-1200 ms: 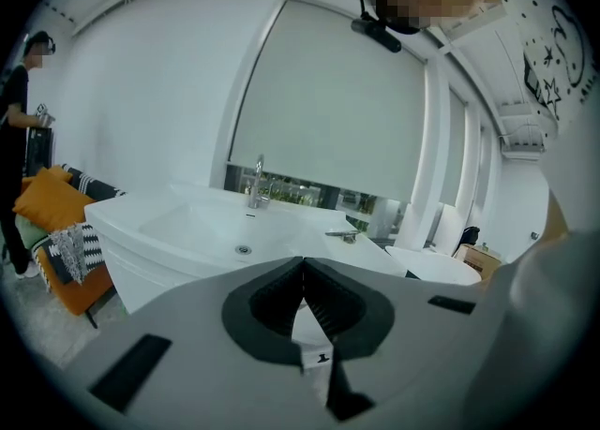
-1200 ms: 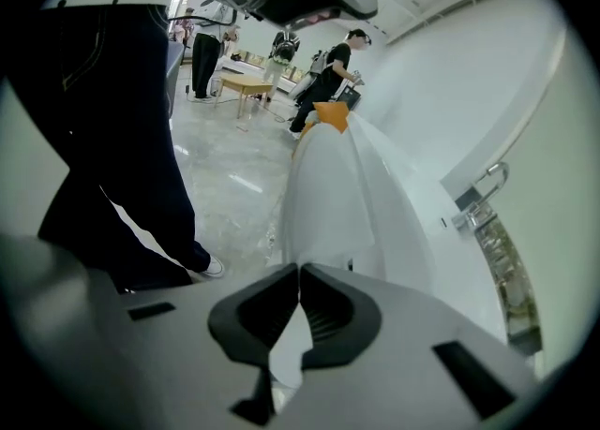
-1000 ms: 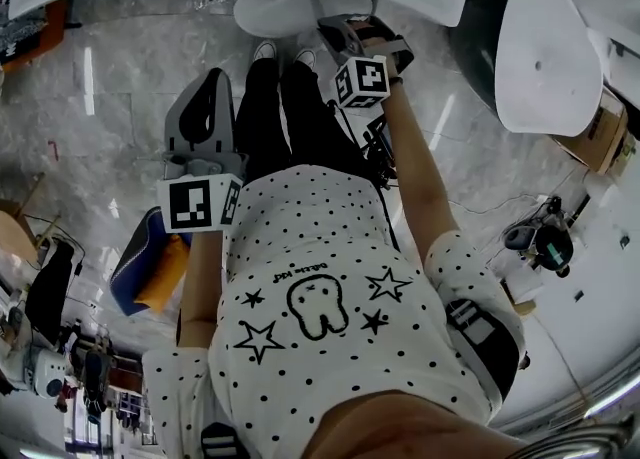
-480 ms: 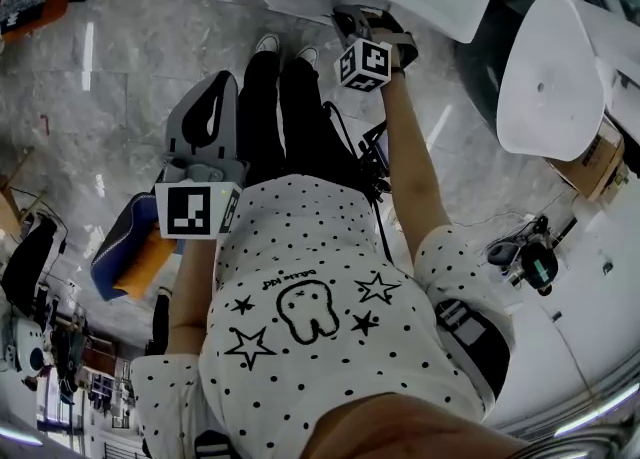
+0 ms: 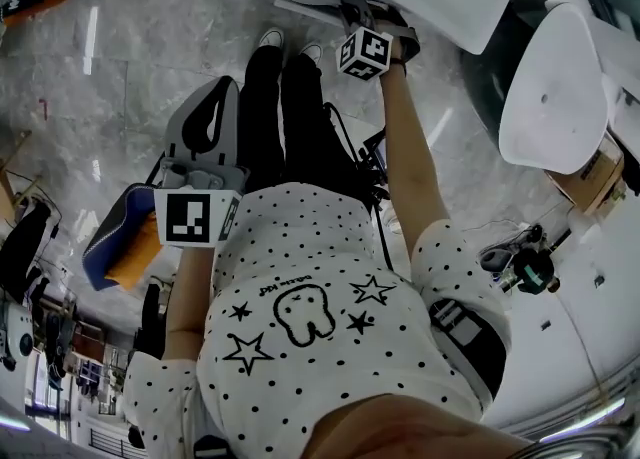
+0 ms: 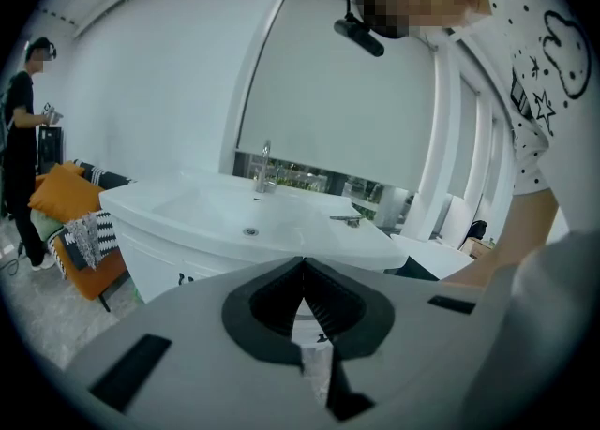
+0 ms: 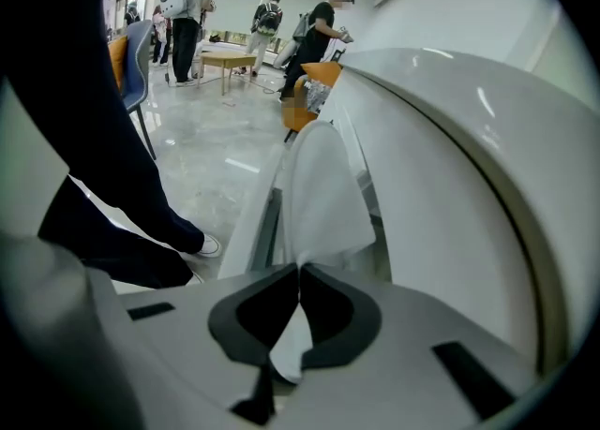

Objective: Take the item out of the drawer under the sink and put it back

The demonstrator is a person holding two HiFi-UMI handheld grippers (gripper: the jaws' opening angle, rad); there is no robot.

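Risk sits at the right gripper (image 7: 298, 274): its jaws clamp an edge of the white cloth (image 7: 323, 194), which hangs just ahead of them over the drawer (image 7: 265, 231). Loose cloth may catch the drawer rim, I think. Left gripper (image 6: 302, 269) jaws are together and empty, with the sink (image 6: 216, 213) beyond them.

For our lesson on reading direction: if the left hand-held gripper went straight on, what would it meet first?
Probably the white sink, at its front edge; how far off is unclear.

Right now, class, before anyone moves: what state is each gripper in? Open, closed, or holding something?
Left gripper: closed, nothing between its jaws.
Right gripper: closed on a limp white sheet, cloth or paper.
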